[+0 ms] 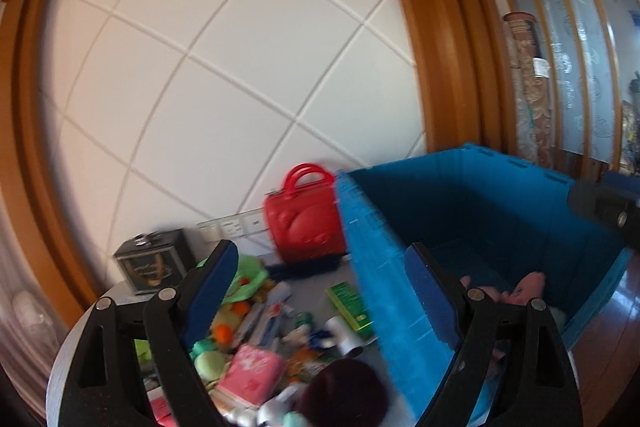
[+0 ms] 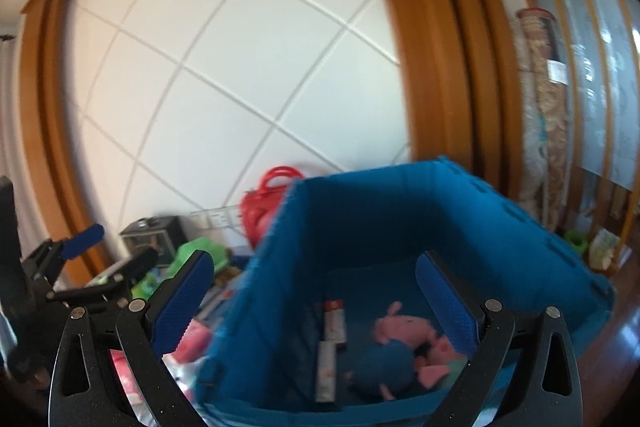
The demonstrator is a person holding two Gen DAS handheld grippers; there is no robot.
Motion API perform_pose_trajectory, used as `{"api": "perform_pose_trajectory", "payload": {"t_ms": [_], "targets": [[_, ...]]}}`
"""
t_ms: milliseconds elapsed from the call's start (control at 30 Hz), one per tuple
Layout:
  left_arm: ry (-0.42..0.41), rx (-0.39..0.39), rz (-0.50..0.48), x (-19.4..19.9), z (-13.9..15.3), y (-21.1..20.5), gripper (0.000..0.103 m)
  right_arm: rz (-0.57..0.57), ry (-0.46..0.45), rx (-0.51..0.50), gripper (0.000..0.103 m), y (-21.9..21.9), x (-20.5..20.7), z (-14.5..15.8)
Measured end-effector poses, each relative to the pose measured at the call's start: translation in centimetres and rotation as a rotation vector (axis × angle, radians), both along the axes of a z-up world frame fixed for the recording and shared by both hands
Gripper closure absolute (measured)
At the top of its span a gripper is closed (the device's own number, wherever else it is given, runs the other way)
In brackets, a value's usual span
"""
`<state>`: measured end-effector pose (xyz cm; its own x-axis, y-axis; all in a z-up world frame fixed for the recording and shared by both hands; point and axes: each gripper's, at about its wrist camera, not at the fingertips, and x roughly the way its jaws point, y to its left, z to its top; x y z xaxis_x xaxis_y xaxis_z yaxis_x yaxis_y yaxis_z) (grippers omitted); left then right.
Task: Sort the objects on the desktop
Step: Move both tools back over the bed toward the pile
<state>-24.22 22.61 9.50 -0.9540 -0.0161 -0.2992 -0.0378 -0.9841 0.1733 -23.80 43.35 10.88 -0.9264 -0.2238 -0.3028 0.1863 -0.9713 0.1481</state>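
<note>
My left gripper [image 1: 320,287] hangs wide open, nothing between its pads, straddling the blue crate's [image 1: 372,267] near wall above the pile of clutter [image 1: 260,339] on the table [image 1: 60,367]. My right gripper [image 2: 316,291] is spread open too, empty, pointing into the crate, where a pink plush pig [image 2: 404,327] and two tubes [image 2: 334,319] lie on the floor. The red toy case [image 1: 306,223] stands against the wall.

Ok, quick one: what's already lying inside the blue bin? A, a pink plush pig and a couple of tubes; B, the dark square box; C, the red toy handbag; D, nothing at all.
A: the right wrist view looks down into the blue bin and shows the pink plush pig and two tubes on its floor.
</note>
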Motion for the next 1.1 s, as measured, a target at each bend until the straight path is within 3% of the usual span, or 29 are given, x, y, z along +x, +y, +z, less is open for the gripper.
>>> {"api": "perform_pose_trajectory", "payload": {"t_ms": [267,467,633,800,967,1100], "targets": [[-0.018,-0.014,0.145,1.7,-2.2,-11.1,0.017,0.182,0.022,0.050,0.000,-10.0,-0.1,-0.2],[-0.036,-0.047,0.258,2.9,-3.3,-21.3,0.017,0.369,-0.069,0.091,0.000,-20.2,-1.2,-4.2],[-0.064,-0.065,0.318,3.5,-4.4,-29.0,0.017,0.544,-0.259,0.137,0.001,-29.8,-2.1,-11.6],[-0.096,-0.068,0.308,3.9,-5.8,-34.2,0.017,0.678,-0.429,0.199,0.001,-38.8,-1.7,-20.1],[-0.136,-0.050,0.310,3.8,-7.6,-37.5,0.017,0.709,-0.576,0.207,0.012,-43.8,-2.2,-26.1],[-0.176,-0.030,0.323,4.2,-9.2,-39.4,0.017,0.689,-0.644,0.251,0.013,-45.8,-3.2,-29.3]]}}
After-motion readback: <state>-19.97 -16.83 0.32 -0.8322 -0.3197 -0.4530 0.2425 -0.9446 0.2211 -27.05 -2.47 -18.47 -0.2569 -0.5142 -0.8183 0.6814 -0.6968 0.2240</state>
